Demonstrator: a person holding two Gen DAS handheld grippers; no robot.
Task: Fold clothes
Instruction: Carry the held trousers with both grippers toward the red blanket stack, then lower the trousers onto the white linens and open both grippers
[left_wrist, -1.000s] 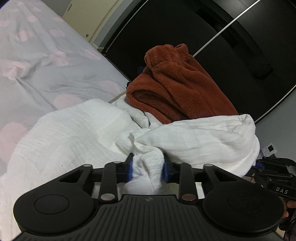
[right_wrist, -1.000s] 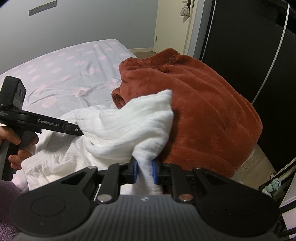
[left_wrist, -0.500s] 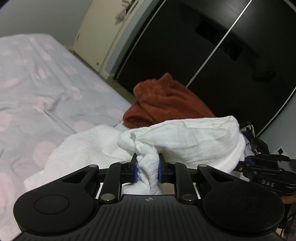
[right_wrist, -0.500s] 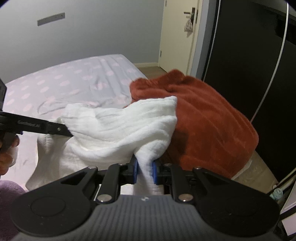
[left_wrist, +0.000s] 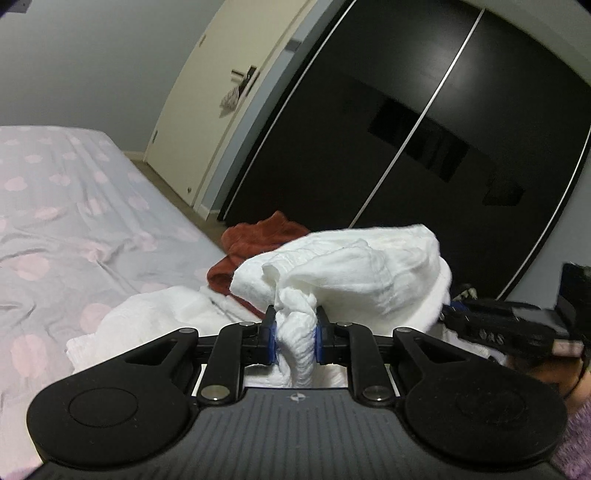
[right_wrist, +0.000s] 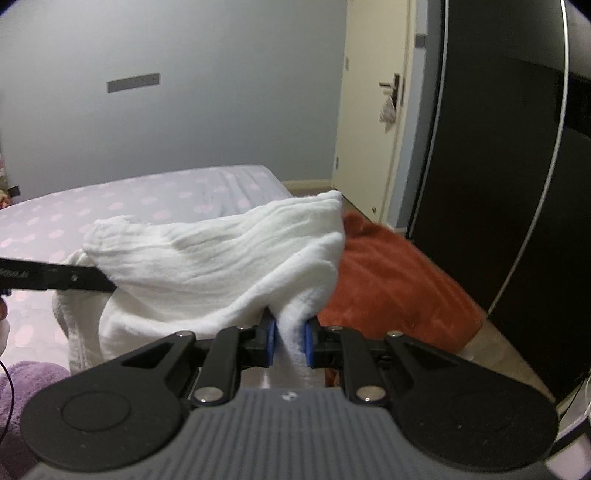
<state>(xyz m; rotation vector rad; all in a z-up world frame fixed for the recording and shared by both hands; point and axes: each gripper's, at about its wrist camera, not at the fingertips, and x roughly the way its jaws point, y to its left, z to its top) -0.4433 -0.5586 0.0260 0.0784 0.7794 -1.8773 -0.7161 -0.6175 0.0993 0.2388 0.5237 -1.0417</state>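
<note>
The left gripper (left_wrist: 294, 334) pinches a bunched wad of the white crinkled muslin garment (right_wrist: 221, 262), and the right gripper (right_wrist: 287, 341) is clamped on a folded edge of the same cloth. The garment hangs lifted between them above the grey pink-spotted bedsheet (left_wrist: 74, 221), its lower part trailing toward seven o'clock. A rust-red fleece garment (right_wrist: 388, 280) lies at two o'clock. The muslin looks light, limp and easily bunched; flat grips at its corners or seams would probably spread it better than wads.
</note>
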